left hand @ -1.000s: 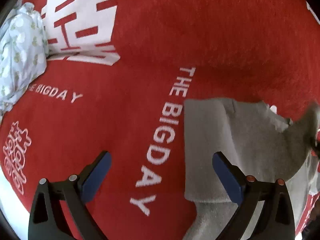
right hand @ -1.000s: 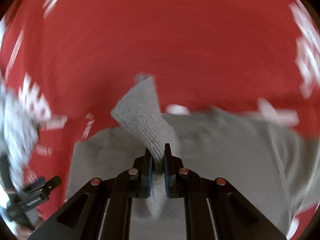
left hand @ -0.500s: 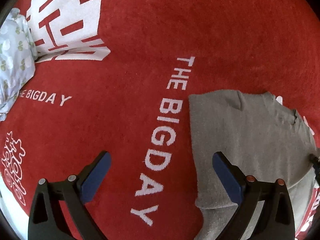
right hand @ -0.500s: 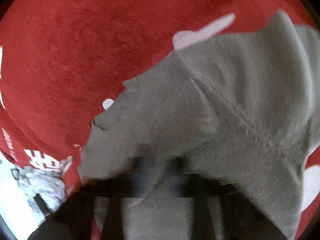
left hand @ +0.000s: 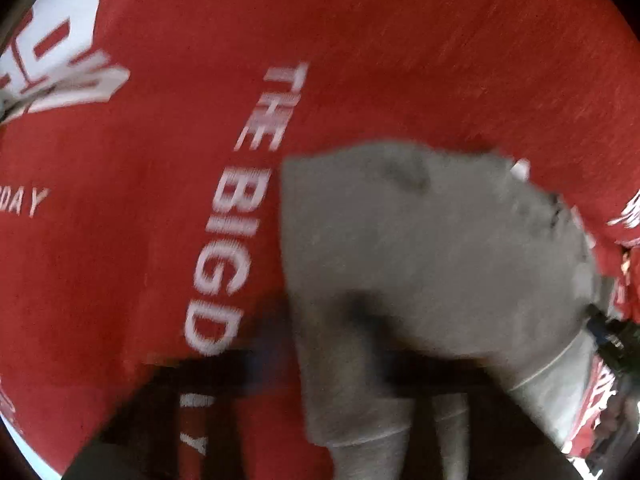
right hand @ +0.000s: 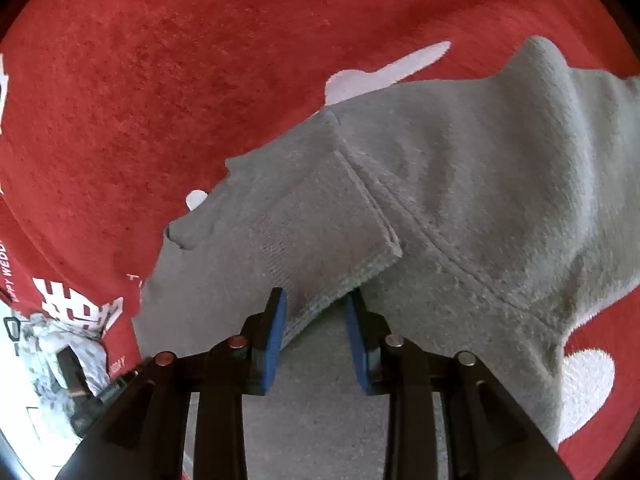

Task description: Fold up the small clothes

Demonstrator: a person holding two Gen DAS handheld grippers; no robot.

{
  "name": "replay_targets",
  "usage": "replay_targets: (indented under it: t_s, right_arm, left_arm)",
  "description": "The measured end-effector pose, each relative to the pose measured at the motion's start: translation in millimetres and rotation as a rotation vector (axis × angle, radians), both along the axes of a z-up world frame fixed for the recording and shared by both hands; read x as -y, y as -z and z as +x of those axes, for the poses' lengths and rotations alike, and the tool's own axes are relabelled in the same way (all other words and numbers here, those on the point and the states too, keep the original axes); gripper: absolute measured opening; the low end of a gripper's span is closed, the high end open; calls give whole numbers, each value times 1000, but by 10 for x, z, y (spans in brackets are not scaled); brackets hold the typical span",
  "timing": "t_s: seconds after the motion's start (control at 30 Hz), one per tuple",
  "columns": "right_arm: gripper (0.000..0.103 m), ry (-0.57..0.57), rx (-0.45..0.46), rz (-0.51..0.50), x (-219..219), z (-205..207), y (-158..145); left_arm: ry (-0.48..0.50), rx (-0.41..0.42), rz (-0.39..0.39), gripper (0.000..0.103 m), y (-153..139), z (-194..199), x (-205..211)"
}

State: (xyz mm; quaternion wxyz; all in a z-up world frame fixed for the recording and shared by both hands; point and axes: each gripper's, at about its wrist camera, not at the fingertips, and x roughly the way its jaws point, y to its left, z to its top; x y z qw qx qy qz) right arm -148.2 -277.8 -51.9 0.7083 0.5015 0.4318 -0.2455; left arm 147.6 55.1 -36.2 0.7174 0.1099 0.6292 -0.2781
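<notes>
A small grey knit garment (right hand: pixel 460 184) lies on the red printed cloth (right hand: pixel 180 60); one sleeve (right hand: pixel 304 236) is folded across its body. My right gripper (right hand: pixel 316 320) is open, its blue pads on either side of the sleeve's cuff. In the left wrist view the same garment (left hand: pixel 420 248) fills the lower right. My left gripper (left hand: pixel 320 360) is a dark blur low over the garment's near left edge; I cannot tell how its jaws stand.
The red cloth (left hand: pixel 160 200) carries white lettering "THE BIGDAY" (left hand: pixel 236 208) left of the garment. A pale patterned garment (right hand: pixel 64 356) lies at the far left edge in the right wrist view. White heart shapes (right hand: pixel 584 384) mark the cloth on the right.
My right gripper has laid the sleeve across the garment's body and opened. My left gripper has moved right onto the garment's edge and is blurred with motion.
</notes>
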Motion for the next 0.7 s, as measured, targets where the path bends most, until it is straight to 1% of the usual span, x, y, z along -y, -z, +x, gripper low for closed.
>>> replay_targets:
  t_s: [0.03, 0.07, 0.13, 0.17, 0.2, 0.23, 0.27, 0.3, 0.37, 0.47, 0.53, 0.6, 0.67, 0.7]
  right_arm:
    - [7, -9, -5, 2, -6, 51, -15]
    - [7, -20, 4, 5, -25, 120, -33]
    - [7, -32, 26, -22, -64, 177, -139]
    - [7, -36, 28, -40, -88, 202, -169]
    - [7, -35, 17, -51, -104, 209, -161]
    - [8, -23, -9, -56, -110, 165, -121]
    - [8, 5, -40, -40, -111, 88, -34]
    - [8, 40, -46, -5, -108, -2, 50]
    - [6, 98, -4, 36, -97, -194, 76]
    - [6, 122, -82, -25, -109, -362, -39]
    - [10, 122, -94, -17, -80, -467, -79]
    - [12, 105, -111, -16, -56, -553, -129]
    - [20, 90, -116, -12, -56, -613, -166]
    - [29, 85, -116, -7, -66, -635, -181]
  left_arm:
    - [11, 16, 2, 8, -40, 7, 22]
    - [28, 28, 2, 8, -61, 9, 32]
    - [57, 31, 27, 8, -10, -8, 19]
    - [72, 40, 39, 9, 26, -29, 2]
    - [80, 52, 34, 9, 31, -42, -9]
    - [80, 62, 28, 9, 23, -60, -24]
    - [74, 67, 28, 9, 13, -75, -37]
    - [62, 72, 29, 9, -4, -90, -49]
    - [36, 95, 45, 9, -52, -136, -97]
    - [39, 160, 98, 9, -150, -261, -146]
    - [48, 189, 122, 9, -248, -344, -173]
    - [48, 194, 118, 9, -365, -462, -184]
    - [43, 195, 108, 9, -475, -546, -211]
    - [41, 192, 103, 9, -518, -593, -198]
